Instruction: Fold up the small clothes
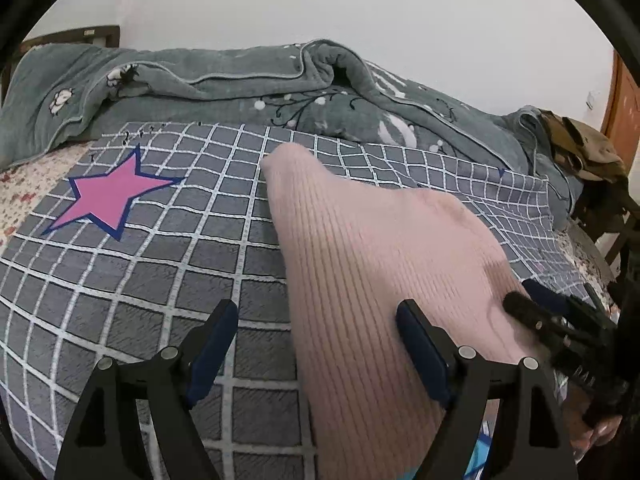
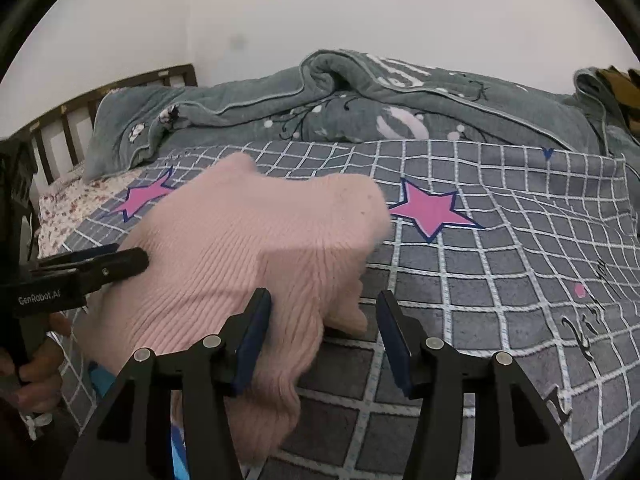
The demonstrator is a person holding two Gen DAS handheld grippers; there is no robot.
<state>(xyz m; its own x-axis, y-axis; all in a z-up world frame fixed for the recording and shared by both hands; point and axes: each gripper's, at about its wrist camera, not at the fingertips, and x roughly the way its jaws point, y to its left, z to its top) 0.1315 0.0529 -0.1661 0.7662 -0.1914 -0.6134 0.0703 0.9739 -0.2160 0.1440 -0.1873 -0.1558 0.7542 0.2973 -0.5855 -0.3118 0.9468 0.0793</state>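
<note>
A pink ribbed knit garment [image 1: 360, 248] lies on the grey checked bed cover [image 1: 160, 280], blurred as if moving. It also shows in the right wrist view [image 2: 240, 240]. My left gripper [image 1: 316, 328] is open, its right finger over the knit's left part, nothing held. It also shows from the side in the right wrist view [image 2: 120, 260] at the garment's left edge. My right gripper [image 2: 324, 320] is open with the garment's lower right edge lying between its fingers. It also shows in the left wrist view [image 1: 528, 308] at the garment's right edge.
A rumpled grey-green quilt [image 1: 248, 80] lies along the far side of the bed. Pink stars [image 2: 432, 210] mark the cover. A dark wooden headboard [image 2: 80, 120] stands at the left. Brown clothes [image 1: 580, 148] lie at the far right, by a wooden door.
</note>
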